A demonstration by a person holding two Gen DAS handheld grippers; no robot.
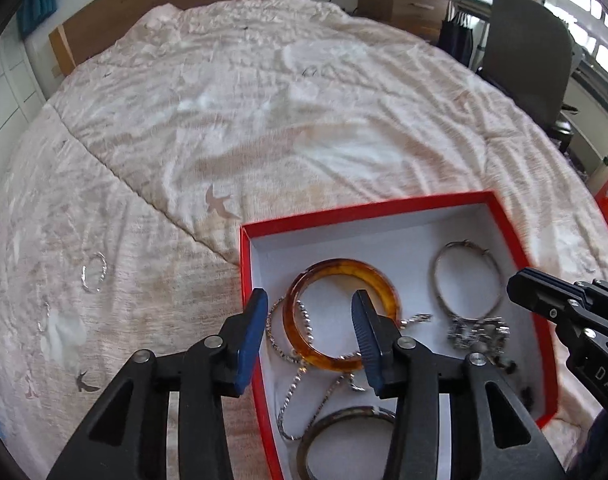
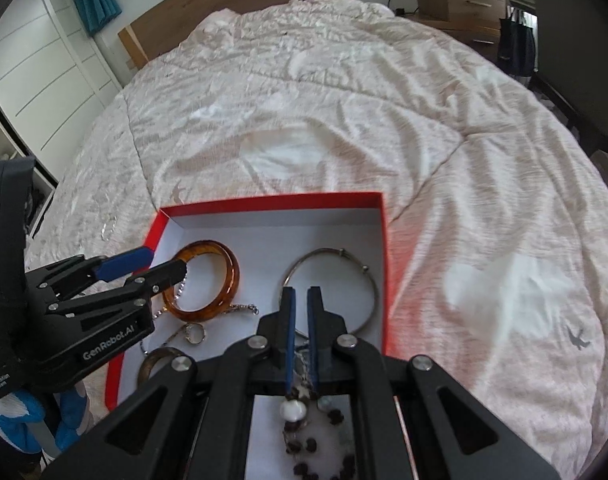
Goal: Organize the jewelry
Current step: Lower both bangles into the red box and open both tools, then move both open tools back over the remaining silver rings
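1. I see the bed (image 1: 264, 100) filling most of both views; its crumpled pale cover gives wide free room beyond and to both sides of the box.
2. The red box (image 2: 385, 280) lies on the cover at the near edge, its white inside open upward. Its low walls limit sideways movement inside.
3. My left gripper (image 1: 307, 340) hangs above the box's left wall with its blue fingers wide apart and holding nothing; one finger is outside the wall, the other above the amber bangle (image 1: 339, 276).
4. My right gripper (image 2: 302, 340) is over the box's near right part, fingers almost together. A thin chain with a white bead (image 2: 293, 410) hangs by them; I cannot tell if it is really clamped.
5. The silver bangle (image 2: 367, 280) lies in the right half, the amber bangle in the left half.
6. A small silver ring (image 1: 94, 272) rests on the cover, well apart from the box's left wall.
7. On the left gripper's body I read "GenRobot.AI" and "Data Acquisition System".
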